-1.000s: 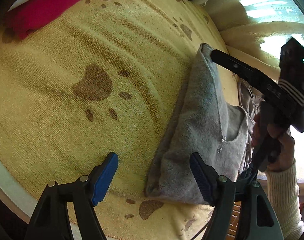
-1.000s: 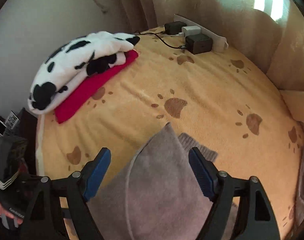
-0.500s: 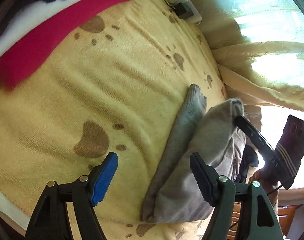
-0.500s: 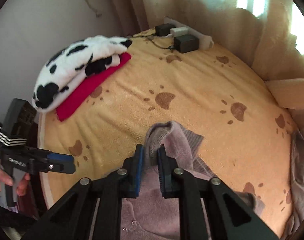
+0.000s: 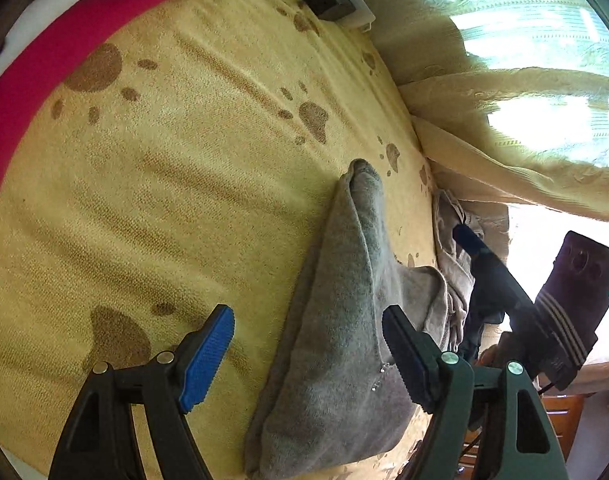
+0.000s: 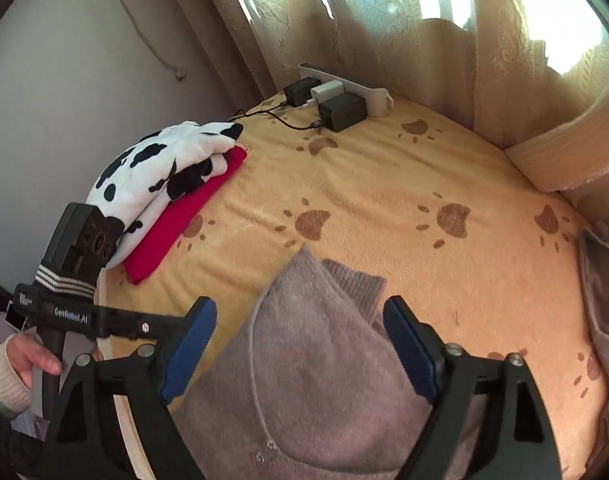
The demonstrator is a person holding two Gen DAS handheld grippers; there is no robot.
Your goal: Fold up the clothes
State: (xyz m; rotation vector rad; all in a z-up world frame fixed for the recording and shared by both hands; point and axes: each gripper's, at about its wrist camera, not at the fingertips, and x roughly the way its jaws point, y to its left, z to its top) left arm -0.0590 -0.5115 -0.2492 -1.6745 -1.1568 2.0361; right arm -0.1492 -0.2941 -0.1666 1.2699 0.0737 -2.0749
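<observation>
A grey knit garment (image 6: 316, 360) lies folded on the yellow paw-print bedspread (image 6: 384, 208). My right gripper (image 6: 300, 346) hovers just over its near part. Its jaws are opening, the cloth lies below and between them, and the pads do not press on it. In the left wrist view the same garment (image 5: 344, 320) runs as a long folded strip. My left gripper (image 5: 308, 356) stands open above its near end, one pad over the bedspread and one over the cloth. A hand (image 6: 28, 364) holds the left gripper at the bed's left edge.
A folded cow-print blanket (image 6: 160, 172) lies on a folded red garment (image 6: 184, 220) at the far left. A power strip with chargers (image 6: 340, 96) sits by the curtains (image 6: 424, 20). More beige-grey clothing (image 6: 600, 280) is heaped at the bed's right edge.
Half a second ago the right gripper was shut on a fold of the grey garment; it has since opened and the cloth lies flat again. The left gripper has drawn back toward the bed's left edge.
</observation>
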